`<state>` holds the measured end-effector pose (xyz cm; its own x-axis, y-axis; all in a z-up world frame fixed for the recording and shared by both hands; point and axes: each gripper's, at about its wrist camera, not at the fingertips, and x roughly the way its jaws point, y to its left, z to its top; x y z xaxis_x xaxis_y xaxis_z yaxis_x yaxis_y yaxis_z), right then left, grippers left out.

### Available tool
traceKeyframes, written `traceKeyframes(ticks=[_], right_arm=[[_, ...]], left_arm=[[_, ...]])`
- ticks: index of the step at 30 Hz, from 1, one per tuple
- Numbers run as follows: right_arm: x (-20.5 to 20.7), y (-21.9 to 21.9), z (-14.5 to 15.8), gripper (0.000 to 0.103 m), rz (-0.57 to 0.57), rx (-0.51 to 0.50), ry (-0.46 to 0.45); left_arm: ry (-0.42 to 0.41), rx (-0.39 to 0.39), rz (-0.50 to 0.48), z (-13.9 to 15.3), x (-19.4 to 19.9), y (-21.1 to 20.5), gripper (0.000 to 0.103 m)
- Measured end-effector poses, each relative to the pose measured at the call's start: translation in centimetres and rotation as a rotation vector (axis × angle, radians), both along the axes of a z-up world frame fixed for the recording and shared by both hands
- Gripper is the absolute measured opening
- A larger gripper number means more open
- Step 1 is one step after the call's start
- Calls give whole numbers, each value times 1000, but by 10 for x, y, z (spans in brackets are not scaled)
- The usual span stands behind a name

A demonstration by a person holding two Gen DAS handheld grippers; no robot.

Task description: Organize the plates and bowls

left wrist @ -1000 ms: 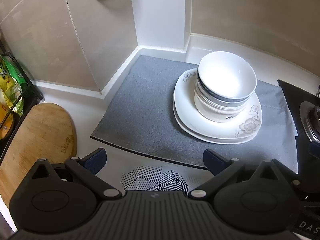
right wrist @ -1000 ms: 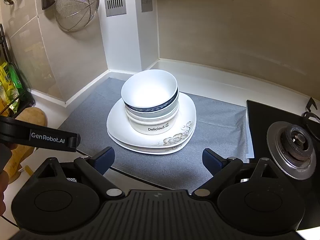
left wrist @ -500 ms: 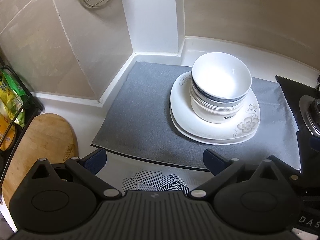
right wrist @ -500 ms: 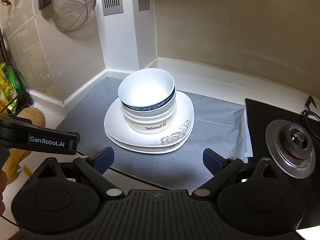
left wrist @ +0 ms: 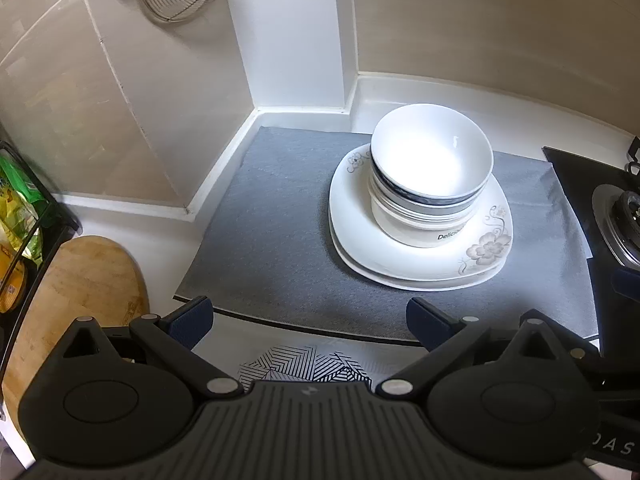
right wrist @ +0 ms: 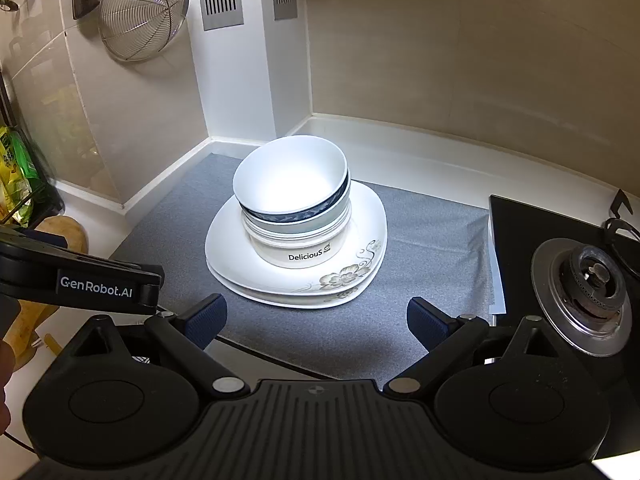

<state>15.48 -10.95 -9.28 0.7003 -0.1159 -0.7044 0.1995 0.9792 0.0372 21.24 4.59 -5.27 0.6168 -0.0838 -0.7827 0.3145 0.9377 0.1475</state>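
Observation:
A stack of white bowls [left wrist: 430, 172] [right wrist: 292, 196], the lowest marked "Delicious", stands on stacked white floral plates [left wrist: 484, 254] [right wrist: 360, 276] on a grey mat [left wrist: 272, 240] [right wrist: 420, 248]. My left gripper [left wrist: 308, 318] is open and empty, near the mat's front edge, short of the plates. My right gripper [right wrist: 316, 318] is open and empty, in front of the stack. The left gripper's body [right wrist: 80, 280] shows at the left of the right wrist view.
A gas burner [right wrist: 588, 288] on a black hob lies right of the mat. A wooden cutting board [left wrist: 76, 288] and a rack with packets [left wrist: 20, 216] are at the left. A wire strainer [right wrist: 140, 12] hangs on the wall. Walls close the back corner.
Both grippers have tilted up and drawn back slightly, so the stack sits lower in both views. The dishes have not moved. Both grippers stay open.

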Motion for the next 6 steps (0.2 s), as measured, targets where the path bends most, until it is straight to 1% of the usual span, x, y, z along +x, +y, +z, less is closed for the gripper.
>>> traceKeyframes(ticks=[6], right_arm=[[1,-2,-1,97,-3,-1,2]], left_arm=[[-2,-1,-22,-1,1,-4,103]])
